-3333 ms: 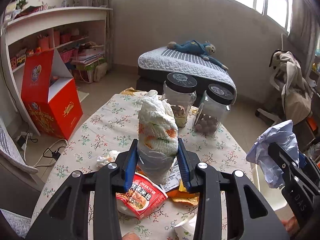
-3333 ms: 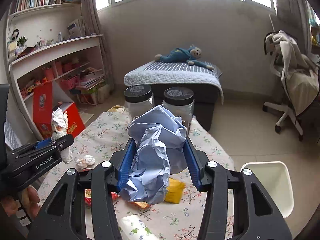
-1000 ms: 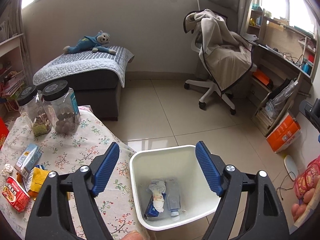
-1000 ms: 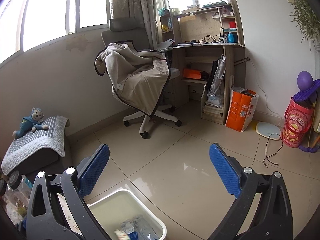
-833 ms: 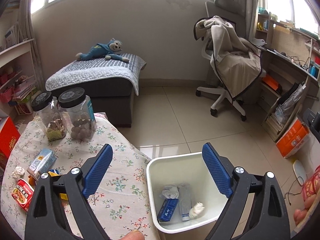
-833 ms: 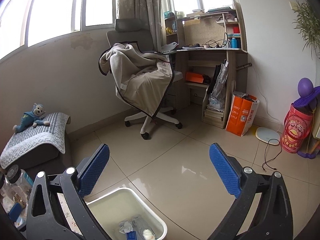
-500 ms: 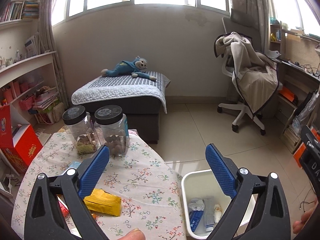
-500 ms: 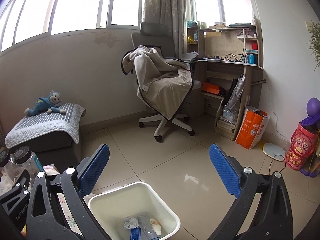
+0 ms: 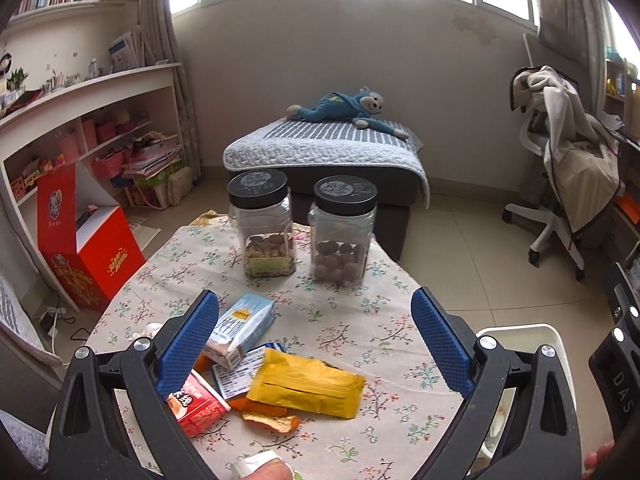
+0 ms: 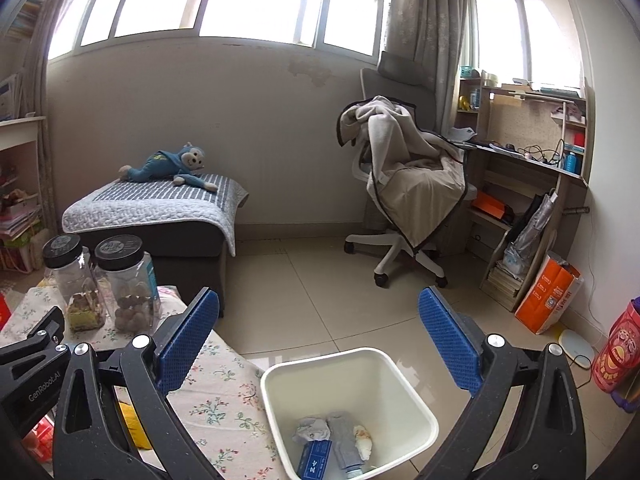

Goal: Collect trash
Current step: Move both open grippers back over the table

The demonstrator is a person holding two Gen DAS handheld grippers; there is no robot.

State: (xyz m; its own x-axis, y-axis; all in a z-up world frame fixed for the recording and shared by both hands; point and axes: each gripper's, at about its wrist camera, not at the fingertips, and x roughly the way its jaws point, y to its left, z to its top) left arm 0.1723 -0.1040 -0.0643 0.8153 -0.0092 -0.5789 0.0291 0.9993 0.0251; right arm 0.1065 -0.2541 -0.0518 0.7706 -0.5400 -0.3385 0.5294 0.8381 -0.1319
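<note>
My left gripper (image 9: 316,340) is open and empty above the floral table (image 9: 360,320). Below it lie a yellow packet (image 9: 306,388), a light blue carton (image 9: 242,328), a red noodle pack (image 9: 196,408), orange peel (image 9: 272,422) and a crumpled tissue (image 9: 146,330). My right gripper (image 10: 318,338) is open and empty above the white bin (image 10: 396,376) on the floor right of the table. The bin holds crumpled paper (image 10: 314,430), a blue box (image 10: 316,458), a grey tube and a white wad. The bin's rim shows in the left wrist view (image 9: 520,330).
Two black-lidded jars (image 9: 262,224) (image 9: 344,232) stand at the table's far side. A red box (image 9: 86,256) and shelves are at the left. A low bed with a blue monkey toy (image 9: 340,106) is behind. An office chair (image 10: 404,196) and a desk stand at the right.
Both grippers let their trash fall into the bin and opened. My left gripper has swung left, back over the table. My right gripper has turned left too, with the bin still below it.
</note>
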